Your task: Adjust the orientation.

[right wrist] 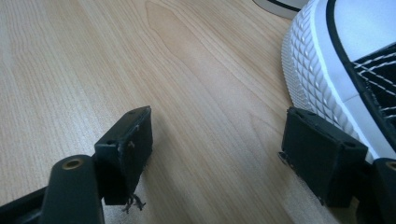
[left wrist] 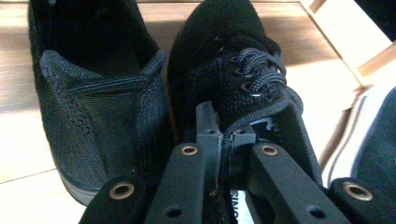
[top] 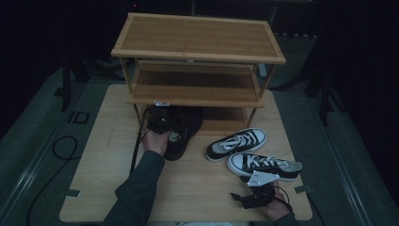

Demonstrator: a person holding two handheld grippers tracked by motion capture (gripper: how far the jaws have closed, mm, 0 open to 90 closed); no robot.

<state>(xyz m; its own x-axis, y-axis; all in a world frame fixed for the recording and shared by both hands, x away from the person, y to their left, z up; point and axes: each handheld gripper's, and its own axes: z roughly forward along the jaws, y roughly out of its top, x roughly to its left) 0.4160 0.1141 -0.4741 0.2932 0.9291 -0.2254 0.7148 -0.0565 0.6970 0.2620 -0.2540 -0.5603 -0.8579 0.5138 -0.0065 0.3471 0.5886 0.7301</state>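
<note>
A pair of black knit shoes (top: 186, 129) lies at the foot of the bamboo shoe rack (top: 197, 56), partly under its lowest shelf. In the left gripper view they sit side by side, the left shoe (left wrist: 93, 107) and the laced right shoe (left wrist: 229, 70). My left gripper (left wrist: 224, 135) (top: 159, 123) is shut on the inner collar edge of the laced shoe, with a lace running between the jaws. My right gripper (right wrist: 219, 154) (top: 245, 195) stands open just above the table, with the white rubber toe of a black-and-white sneaker (right wrist: 327, 70) beside its right finger.
Two black-and-white canvas sneakers (top: 235, 143) (top: 263, 165) lie on the light wooden table (top: 103, 155) right of the black pair. The rack's three shelves are bare. Dark floor and cables surround the table.
</note>
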